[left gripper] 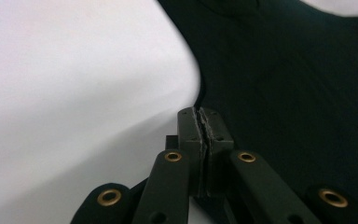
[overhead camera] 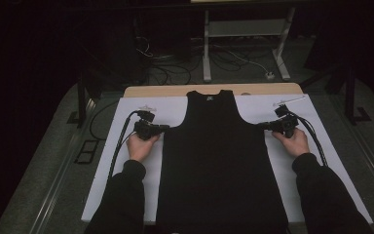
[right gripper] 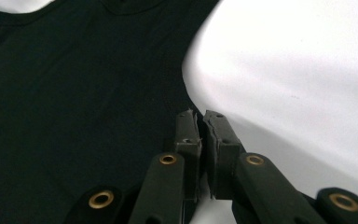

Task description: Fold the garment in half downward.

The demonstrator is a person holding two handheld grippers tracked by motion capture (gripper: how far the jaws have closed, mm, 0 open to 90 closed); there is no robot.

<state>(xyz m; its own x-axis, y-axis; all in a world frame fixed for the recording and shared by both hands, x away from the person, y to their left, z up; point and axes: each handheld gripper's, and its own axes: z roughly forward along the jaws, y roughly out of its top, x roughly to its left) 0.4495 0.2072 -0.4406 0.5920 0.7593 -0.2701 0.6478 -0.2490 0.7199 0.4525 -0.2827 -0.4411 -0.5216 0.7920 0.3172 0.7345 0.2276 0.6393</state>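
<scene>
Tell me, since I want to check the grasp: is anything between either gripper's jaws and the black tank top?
Nothing visible. The left gripper and right gripper each have their jaws closed on the black tank top at its side edges below the armholes, on the white sheet.

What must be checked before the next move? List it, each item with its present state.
1. Left gripper pinches the black tank top at the armhole edge: ok, jaws together on the fabric edge.
2. Right gripper pinches the opposite armhole edge: ok, jaws nearly together at the edge.
3. How many fabric layers each grip has caught: cannot tell.
4. Tank top lies flat on the white sheet: ok, no big folds in the high view.
5. Both grips sit level with each other: ok.
6. Hem at the near table edge: cannot tell, it runs out of the picture.
</scene>
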